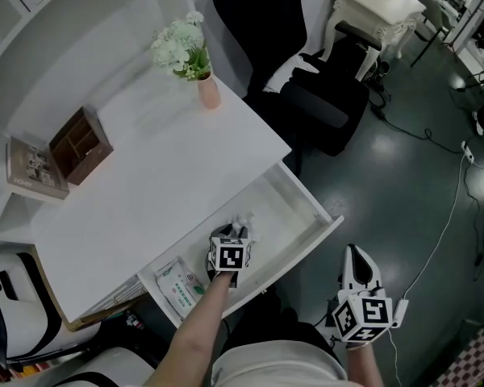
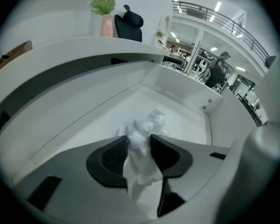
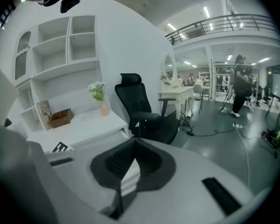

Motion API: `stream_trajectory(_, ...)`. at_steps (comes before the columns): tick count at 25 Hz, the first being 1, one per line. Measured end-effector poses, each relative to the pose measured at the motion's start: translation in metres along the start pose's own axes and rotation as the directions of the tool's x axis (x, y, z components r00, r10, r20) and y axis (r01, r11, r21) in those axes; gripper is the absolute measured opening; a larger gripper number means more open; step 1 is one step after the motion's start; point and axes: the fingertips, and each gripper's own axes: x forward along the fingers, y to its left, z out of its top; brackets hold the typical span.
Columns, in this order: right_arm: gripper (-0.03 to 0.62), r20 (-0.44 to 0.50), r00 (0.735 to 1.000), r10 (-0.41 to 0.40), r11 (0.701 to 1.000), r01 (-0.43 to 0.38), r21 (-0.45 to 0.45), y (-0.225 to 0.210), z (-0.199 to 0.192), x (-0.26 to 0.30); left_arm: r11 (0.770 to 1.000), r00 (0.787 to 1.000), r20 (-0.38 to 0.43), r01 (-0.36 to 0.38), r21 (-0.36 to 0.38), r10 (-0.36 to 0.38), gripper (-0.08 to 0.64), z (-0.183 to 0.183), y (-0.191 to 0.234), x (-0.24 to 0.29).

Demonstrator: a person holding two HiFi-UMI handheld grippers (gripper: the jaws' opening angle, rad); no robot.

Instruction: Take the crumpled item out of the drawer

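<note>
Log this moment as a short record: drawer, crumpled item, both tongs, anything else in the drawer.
drawer: pulled open below the white desk
crumpled item: white, still inside the drawer
left tongs: down in the drawer, pads pressed on the crumpled item
right tongs: shut, empty, held away from the drawer
also in drawer: green-and-white packet at the left end

White desk top (image 1: 169,176) below white wall shelving (image 3: 60,45). Black high-back office chair (image 1: 306,95) beside desk. Dark glossy grey floor (image 1: 403,192). White ornate side table (image 1: 379,10) further off. Ceiling strip lights (image 3: 206,11) lit.
</note>
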Motion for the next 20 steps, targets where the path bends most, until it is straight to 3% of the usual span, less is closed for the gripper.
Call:
stream_trajectory(5,0.002,0.000,1.000,-0.004,1.000,0.004,0.006,0.000,-0.002,-0.003,1.000,1.000,-0.015,0.017,0.004,-0.017,0.122,-0.001,-0.006,0.000)
stream_trajectory(14,0.002,0.006,1.000,0.020,1.000,-0.020,-0.009,0.013,-0.005,-0.005,0.995,0.998,-0.033,0.063,0.084,-0.060,0.073,0.002,-0.015,-0.005)
stream_trajectory(20,0.002,0.020,0.999,0.048,0.999,-0.048,-0.019,0.022,-0.004,-0.007,0.990,0.999,0.028,0.041,0.137,-0.045,0.067,0.015,-0.019,-0.021)
